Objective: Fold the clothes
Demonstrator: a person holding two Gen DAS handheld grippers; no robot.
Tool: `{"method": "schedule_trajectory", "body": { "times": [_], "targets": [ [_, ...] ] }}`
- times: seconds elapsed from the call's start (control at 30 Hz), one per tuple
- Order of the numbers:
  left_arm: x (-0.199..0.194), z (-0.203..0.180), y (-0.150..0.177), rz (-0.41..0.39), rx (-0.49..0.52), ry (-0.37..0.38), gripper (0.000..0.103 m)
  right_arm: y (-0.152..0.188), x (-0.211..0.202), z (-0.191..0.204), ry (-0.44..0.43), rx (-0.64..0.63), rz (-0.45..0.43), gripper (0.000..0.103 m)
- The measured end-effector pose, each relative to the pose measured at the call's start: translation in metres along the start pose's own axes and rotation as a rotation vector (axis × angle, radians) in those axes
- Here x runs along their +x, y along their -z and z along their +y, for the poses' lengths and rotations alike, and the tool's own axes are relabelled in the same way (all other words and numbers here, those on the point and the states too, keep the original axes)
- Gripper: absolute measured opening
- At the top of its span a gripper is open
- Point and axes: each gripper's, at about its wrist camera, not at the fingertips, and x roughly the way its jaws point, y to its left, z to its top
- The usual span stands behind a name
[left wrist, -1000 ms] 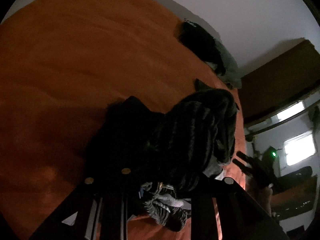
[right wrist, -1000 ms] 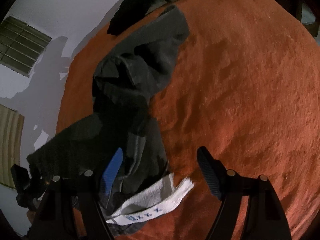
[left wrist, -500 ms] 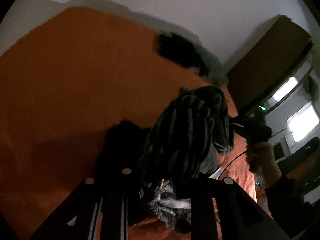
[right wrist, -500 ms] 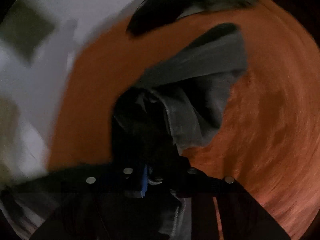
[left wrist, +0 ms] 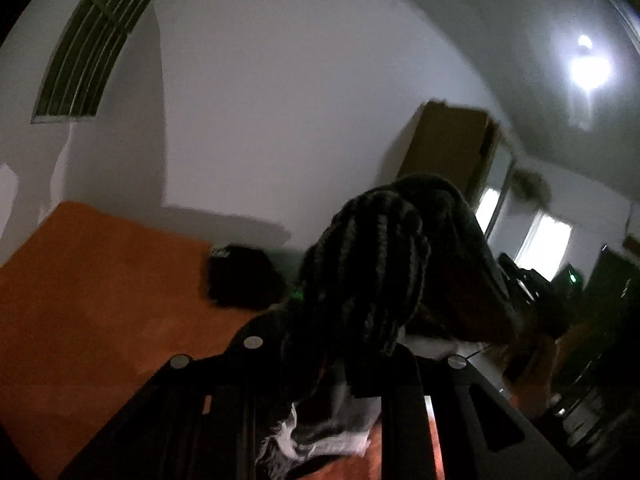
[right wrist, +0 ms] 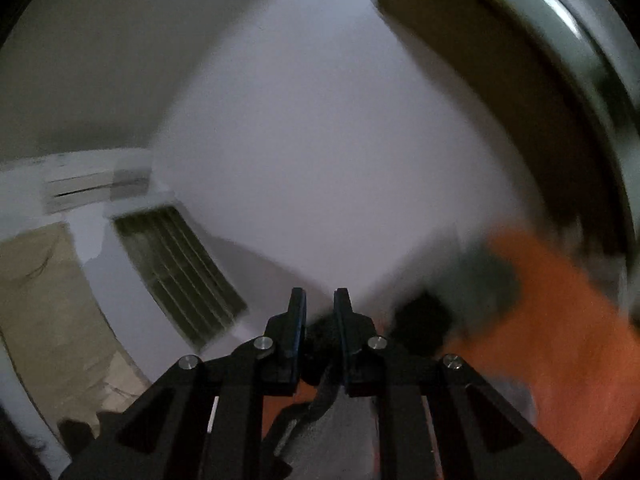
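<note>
No lettering reads anywhere. Left tongs [left wrist: 352, 360] clamp the dark striped garment [left wrist: 384, 264] above the orange bed [left wrist: 92, 292]; right tongs [right wrist: 320, 322] pinch its grey fabric; only their view shows a wall vent [right wrist: 176, 272].

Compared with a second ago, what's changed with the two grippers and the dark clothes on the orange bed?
The right gripper, open over the dark garment a second ago, has shut on its fabric. Both grippers have lifted it off the orange bed cover, and both views now tip up to the wall. The left gripper kept its hold throughout. The dark pile by the wall stayed put.
</note>
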Motion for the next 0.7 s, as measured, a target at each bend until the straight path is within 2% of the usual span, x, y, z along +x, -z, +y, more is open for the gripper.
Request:
{"method": "schedule_trajectory", "body": {
  "times": [0.03, 0.1, 0.13, 0.2, 0.27, 0.3, 0.37, 0.47, 0.5, 0.57, 0.63, 0.7],
  "targets": [
    [-0.005, -0.004, -0.008, -0.005, -0.012, 0.010, 0.021, -0.013, -0.014, 0.016, 0.007, -0.043, -0.056, 0.000],
    [0.000, 0.003, -0.014, 0.035, -0.074, 0.004, 0.021, -0.037, -0.037, 0.049, 0.071, -0.142, -0.154, 0.000],
    [0.006, 0.010, -0.012, 0.065, -0.100, -0.004, 0.021, -0.045, -0.034, 0.057, 0.084, -0.160, -0.132, 0.000],
    [0.022, 0.035, 0.004, 0.142, -0.157, -0.053, 0.021, -0.048, -0.010, 0.059, 0.123, -0.166, -0.020, 0.000],
    [0.043, 0.069, 0.031, 0.233, -0.225, -0.121, 0.021, -0.023, 0.024, 0.041, 0.153, -0.151, 0.139, 0.000],
    [0.056, 0.092, 0.051, 0.274, -0.279, -0.184, 0.021, -0.009, 0.041, 0.029, 0.168, -0.139, 0.215, 0.000],
    [0.082, 0.141, 0.098, 0.394, -0.368, -0.270, 0.021, 0.037, 0.074, -0.008, 0.180, -0.065, 0.399, 0.000],
    [0.098, 0.209, 0.156, 0.486, -0.480, -0.349, 0.021, 0.116, 0.111, -0.066, 0.230, -0.020, 0.594, 0.000],
    [0.099, 0.227, 0.173, 0.493, -0.499, -0.365, 0.021, 0.133, 0.115, -0.078, 0.265, -0.036, 0.625, 0.000],
    [0.099, 0.254, 0.188, 0.492, -0.523, -0.383, 0.021, 0.160, 0.113, -0.098, 0.314, -0.093, 0.658, 0.000],
    [0.096, 0.271, 0.198, 0.487, -0.537, -0.388, 0.021, 0.170, 0.103, -0.117, 0.345, -0.124, 0.670, 0.000],
    [0.095, 0.279, 0.202, 0.478, -0.535, -0.378, 0.021, 0.176, 0.096, -0.129, 0.352, -0.086, 0.681, 0.000]
  ]
}}
